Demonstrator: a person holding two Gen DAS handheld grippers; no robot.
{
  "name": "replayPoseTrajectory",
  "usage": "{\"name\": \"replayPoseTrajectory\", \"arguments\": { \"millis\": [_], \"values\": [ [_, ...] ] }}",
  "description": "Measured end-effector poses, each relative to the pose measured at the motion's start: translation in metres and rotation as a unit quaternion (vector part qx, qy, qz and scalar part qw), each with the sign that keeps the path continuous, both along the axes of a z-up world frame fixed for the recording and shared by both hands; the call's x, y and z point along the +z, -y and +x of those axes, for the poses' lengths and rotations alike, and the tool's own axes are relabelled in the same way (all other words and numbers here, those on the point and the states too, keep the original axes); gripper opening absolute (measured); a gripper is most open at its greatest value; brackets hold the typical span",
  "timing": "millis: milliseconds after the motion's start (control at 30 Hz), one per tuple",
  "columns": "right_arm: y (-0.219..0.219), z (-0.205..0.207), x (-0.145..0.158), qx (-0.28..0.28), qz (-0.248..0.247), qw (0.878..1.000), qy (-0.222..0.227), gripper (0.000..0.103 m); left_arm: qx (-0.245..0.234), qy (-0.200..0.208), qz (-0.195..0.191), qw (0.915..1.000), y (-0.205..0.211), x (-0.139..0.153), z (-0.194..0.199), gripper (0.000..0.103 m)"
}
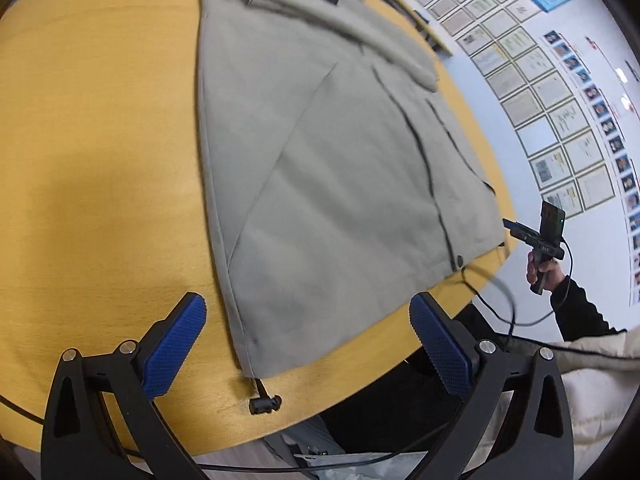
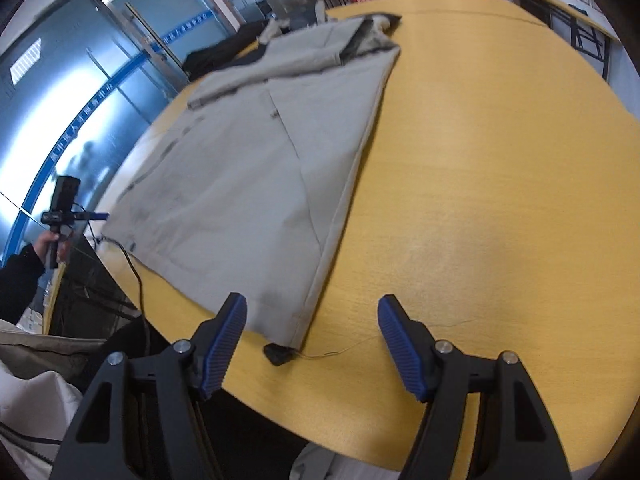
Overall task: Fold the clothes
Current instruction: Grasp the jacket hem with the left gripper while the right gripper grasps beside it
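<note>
Grey-green fabric fills most of what I see: a jacket point(image 1: 328, 168) lies spread flat on the yellow wooden surface point(image 1: 100, 120), its hem toward me and its collar at the far end. Both sleeves are folded in across the body, and a dark zipper line point(image 1: 424, 160) runs down the front. In the right wrist view the same jacket point(image 2: 248, 176) stretches away from me, with the bare surface point(image 2: 500, 160) wide to its right.

My left gripper point(image 1: 308, 340) hangs above the near hem, its jaws spread wide with nothing pinched between them; the blue pads point(image 1: 176, 352) stand apart on either side of the hem corner. Just below that corner a black cord toggle point(image 1: 265, 403) lies on the wood, at the end of its drawstring.

My right gripper point(image 2: 312, 340) is likewise released, the jaws apart and clear of the cloth. The other hem corner sits between them, a little toward the left blue finger point(image 2: 224, 352), and a second black toggle point(image 2: 280, 354) rests on the surface beside that corner, with a thin loose thread point(image 2: 340, 352) trailing off to the right.

Each view also catches my opposite hand point(image 1: 540, 272) off past the table edge, holding its gripper by the handle, a black cable point(image 1: 500, 300) looping down from it.
</note>
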State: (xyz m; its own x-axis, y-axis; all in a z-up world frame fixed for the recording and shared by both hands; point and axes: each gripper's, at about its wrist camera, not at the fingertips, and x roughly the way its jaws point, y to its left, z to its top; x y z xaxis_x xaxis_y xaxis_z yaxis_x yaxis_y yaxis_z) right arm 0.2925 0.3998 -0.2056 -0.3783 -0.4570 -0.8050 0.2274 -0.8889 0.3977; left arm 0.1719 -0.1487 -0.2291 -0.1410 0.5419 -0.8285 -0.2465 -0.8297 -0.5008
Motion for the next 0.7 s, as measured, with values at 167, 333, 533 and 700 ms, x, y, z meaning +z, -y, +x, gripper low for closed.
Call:
{"name": "replayPoseTrajectory", "arguments": {
  "millis": [167, 333, 533, 700],
  "values": [
    [0.018, -0.016, -0.005, 0.007, 0.015, 1.000, 0.002, 0.071, -0.007, -0.021, -0.021, 0.9995, -0.012, -0.004, 0.000, 0.103],
    [0.037, -0.025, -0.005, 0.014, 0.025, 1.000, 0.006, 0.064, -0.010, -0.041, -0.042, 0.9982, -0.024, -0.002, 0.001, 0.103],
    [0.037, -0.032, -0.008, -0.001, 0.007, 1.000, 0.029, 0.021, -0.009, -0.017, -0.012, 0.9997, -0.031, 0.000, -0.002, 0.102],
    [0.042, -0.033, -0.010, 0.000, 0.007, 0.999, 0.037, 0.009, -0.010, -0.009, -0.011, 0.9998, -0.031, 0.001, -0.004, 0.100]
  ]
}}
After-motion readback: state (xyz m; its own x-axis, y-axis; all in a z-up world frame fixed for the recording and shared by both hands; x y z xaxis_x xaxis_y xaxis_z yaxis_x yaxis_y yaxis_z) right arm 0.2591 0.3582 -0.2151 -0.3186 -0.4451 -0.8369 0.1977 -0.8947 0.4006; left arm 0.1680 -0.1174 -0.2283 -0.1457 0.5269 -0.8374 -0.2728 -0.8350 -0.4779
